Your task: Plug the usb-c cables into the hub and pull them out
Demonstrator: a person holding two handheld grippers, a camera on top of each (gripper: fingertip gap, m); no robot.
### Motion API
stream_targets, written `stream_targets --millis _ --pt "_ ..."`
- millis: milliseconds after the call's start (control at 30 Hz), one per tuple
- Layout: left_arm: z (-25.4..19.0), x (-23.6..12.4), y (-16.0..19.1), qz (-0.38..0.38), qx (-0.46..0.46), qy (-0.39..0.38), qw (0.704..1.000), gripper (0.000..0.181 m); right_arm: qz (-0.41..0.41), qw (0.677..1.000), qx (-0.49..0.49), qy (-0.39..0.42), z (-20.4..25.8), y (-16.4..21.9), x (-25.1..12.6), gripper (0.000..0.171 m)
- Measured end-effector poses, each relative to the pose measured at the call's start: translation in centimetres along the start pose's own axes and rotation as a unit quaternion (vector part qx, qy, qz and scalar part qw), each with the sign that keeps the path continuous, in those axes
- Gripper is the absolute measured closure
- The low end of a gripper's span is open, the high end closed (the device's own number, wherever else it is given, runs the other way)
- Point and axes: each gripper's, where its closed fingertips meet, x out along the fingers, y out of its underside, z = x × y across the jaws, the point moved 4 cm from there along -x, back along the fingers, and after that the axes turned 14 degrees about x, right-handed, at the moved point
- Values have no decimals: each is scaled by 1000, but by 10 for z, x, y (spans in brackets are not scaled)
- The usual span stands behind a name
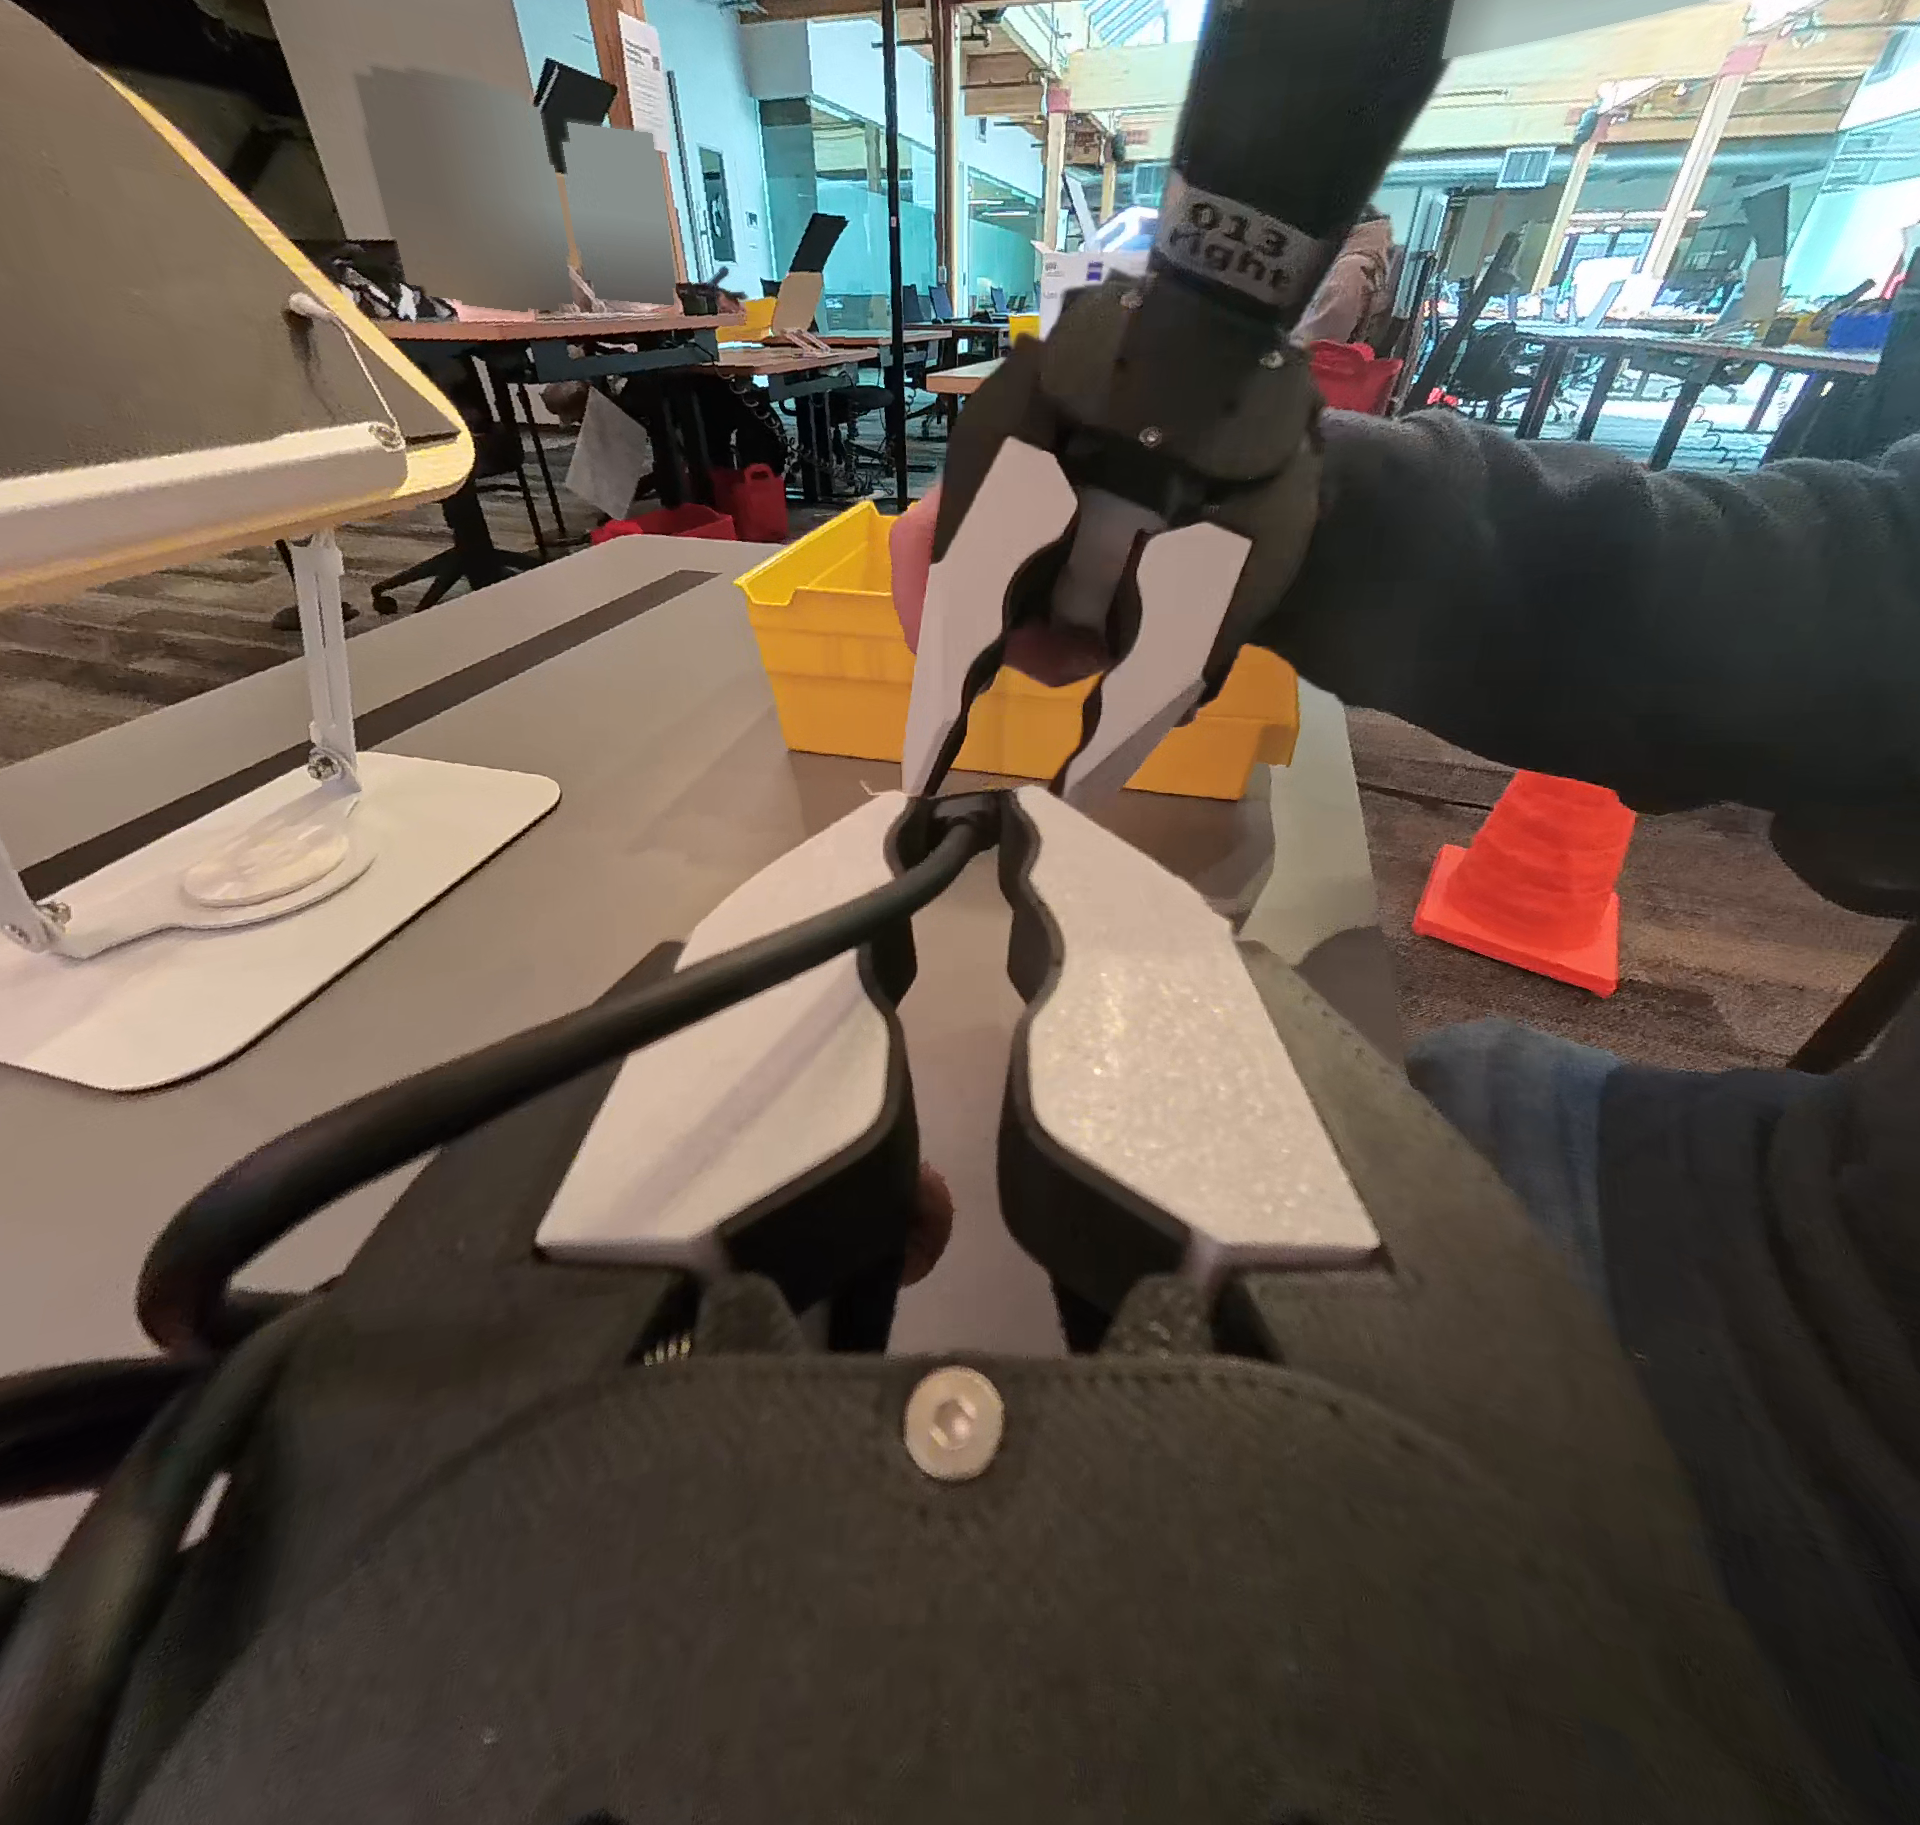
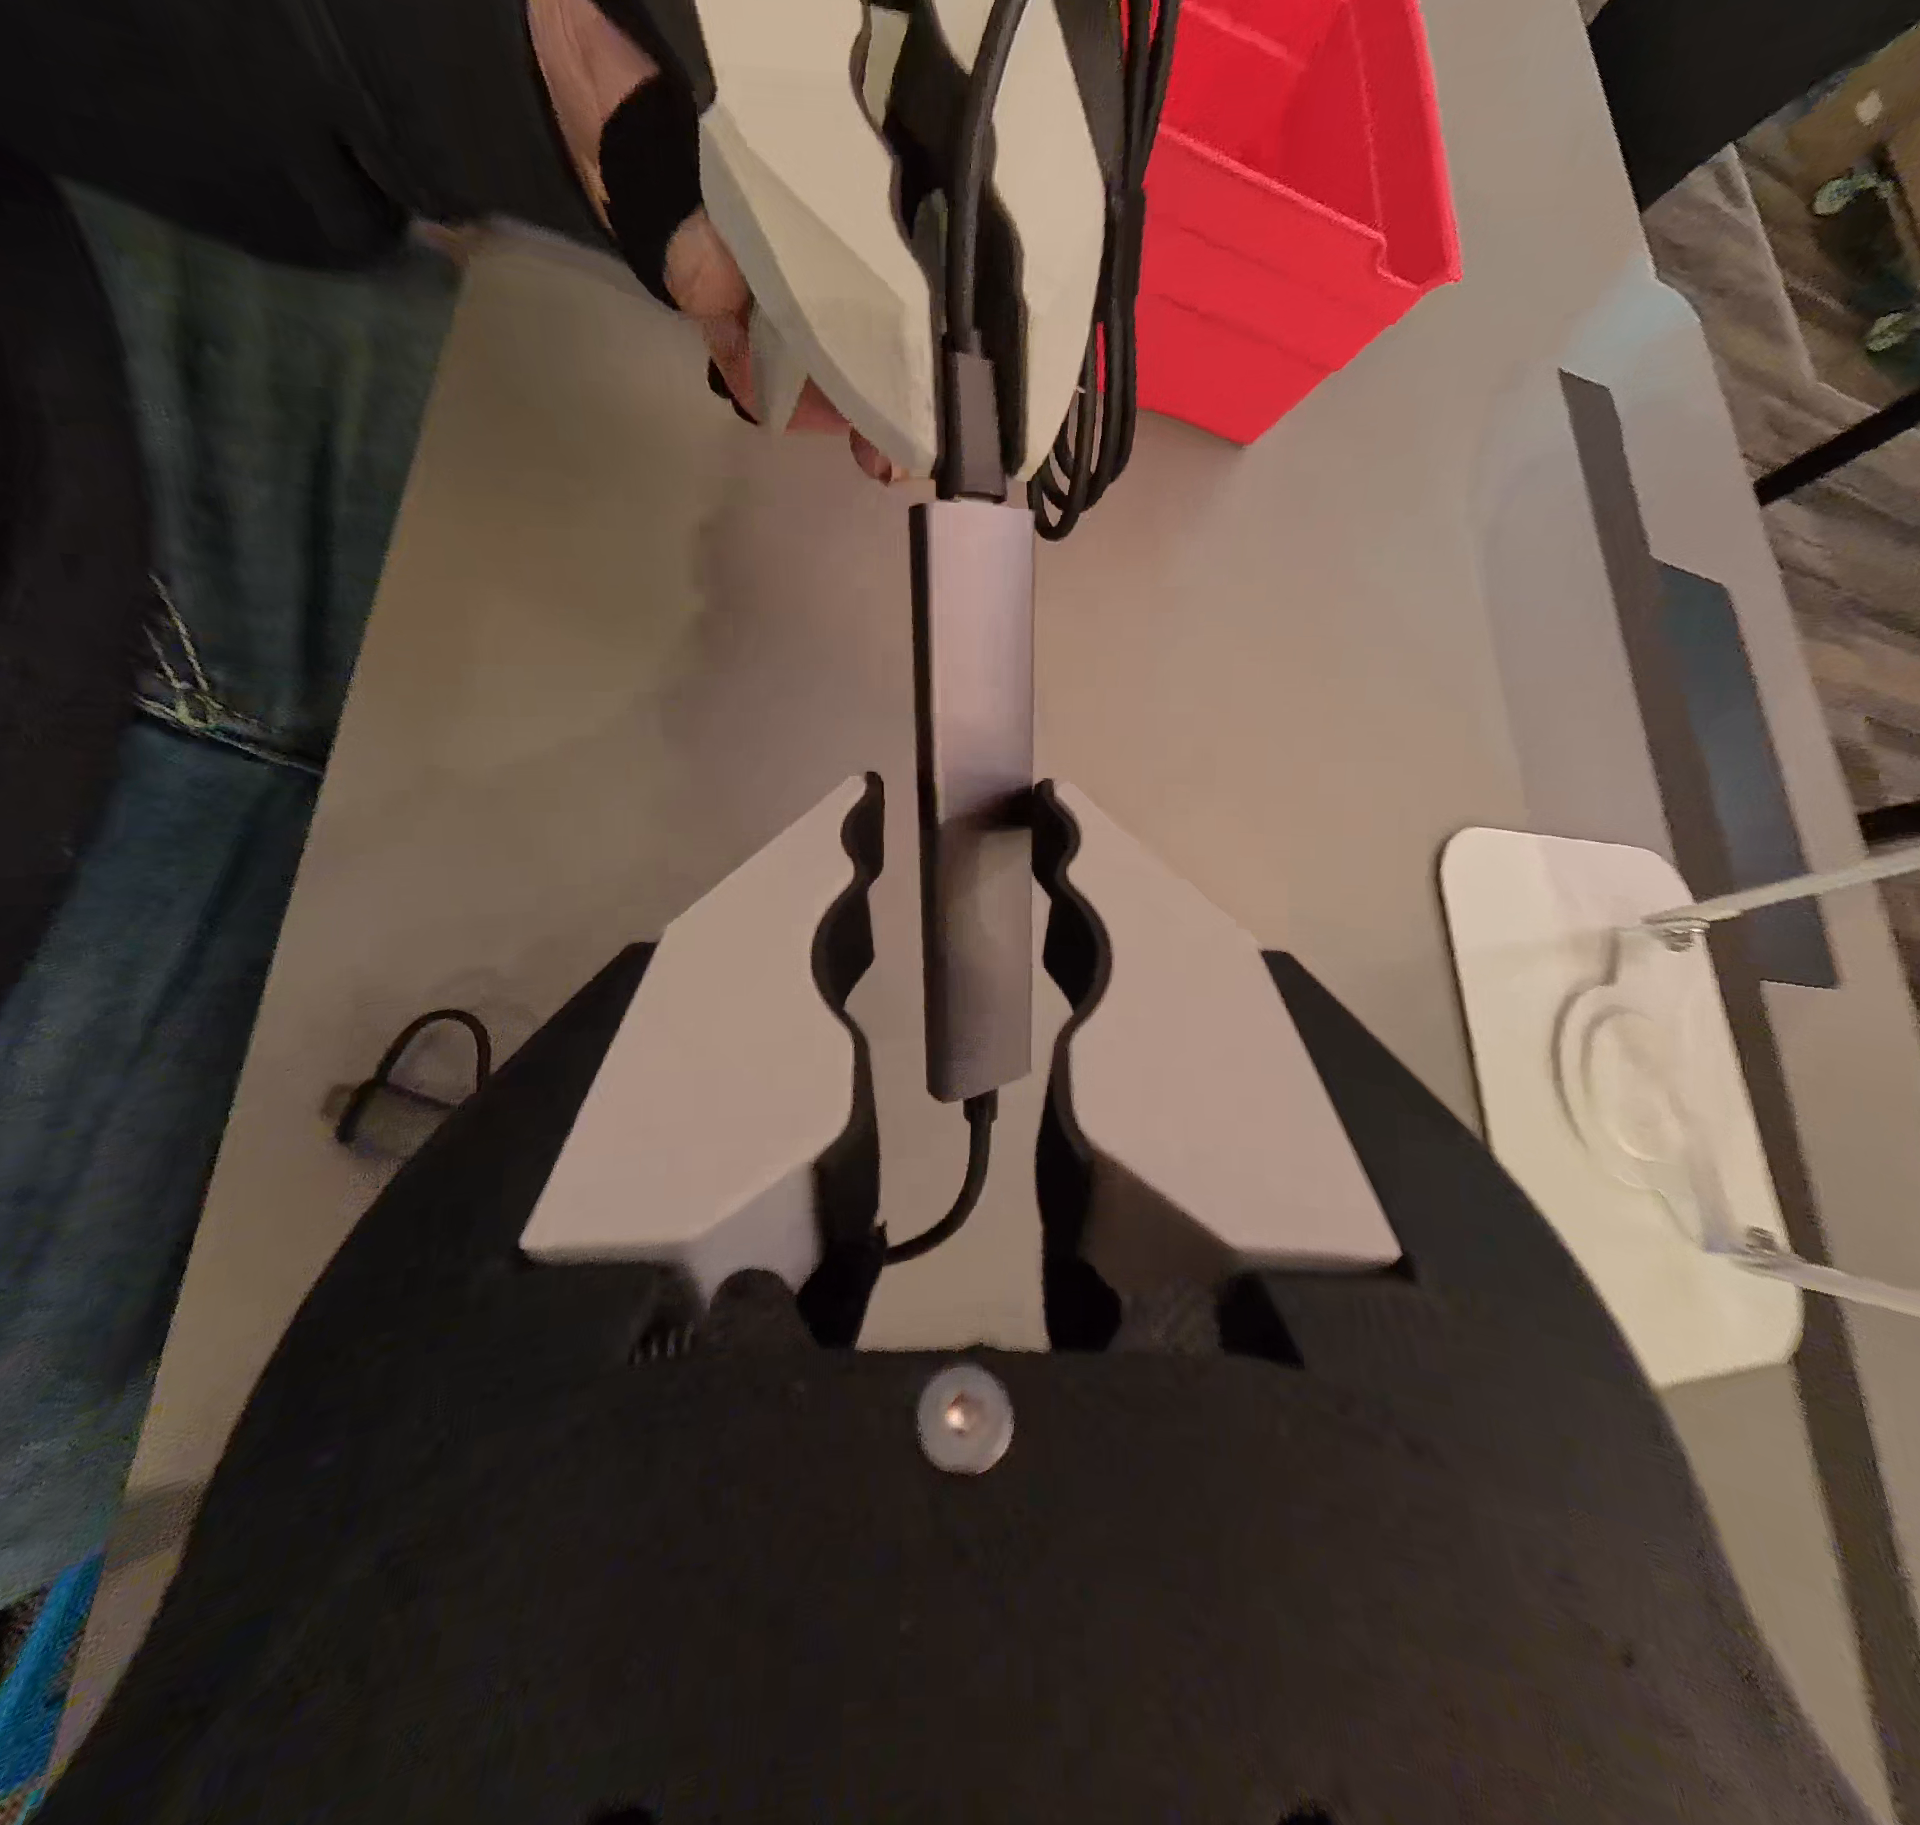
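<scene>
The grey counter [image 2: 1299, 632] carries everything, with a white stand base [image 2: 1621, 1100] at its right edge in the right wrist view and a red bin [image 2: 1299, 248] at the far end. In the left wrist view a yellow bin [image 1: 831, 653] sits at the far side of the counter, and an orange cone [image 1: 1527, 882] stands on the floor to the right.

The right gripper [image 2: 961, 799] has its fingers closed onto the grey hub [image 2: 977, 736] — a slim bar held along its length, its own thin lead trailing out of the near end. The left gripper [image 2: 977, 466] faces it from the far side, fingers pinched on the black plug of the usb-c cable [image 2: 971, 404], which meets the far end of the hub; the rest of the cable loops behind those fingers. A small coiled black cord [image 2: 416, 1079] lies on the counter near left.
</scene>
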Motion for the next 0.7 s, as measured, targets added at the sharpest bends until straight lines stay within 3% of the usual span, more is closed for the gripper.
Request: stream_targets --millis 233,333,500,700 --pt "-8 4 -3 7 19 13 1000 169 20 1000 -17 7 8 -5 7 140" --pt "-13 6 -3 20 32 20 999 169 19 999 -31 12 9 -9 8 150" --pt "-9 4 -5 21 26 3 999 169 41 988 -104 106 7 -14 12 152" --pt "0 6 -13 -2 -6 -34 999 168 6 982 -86 167 -2 -24 1 153"
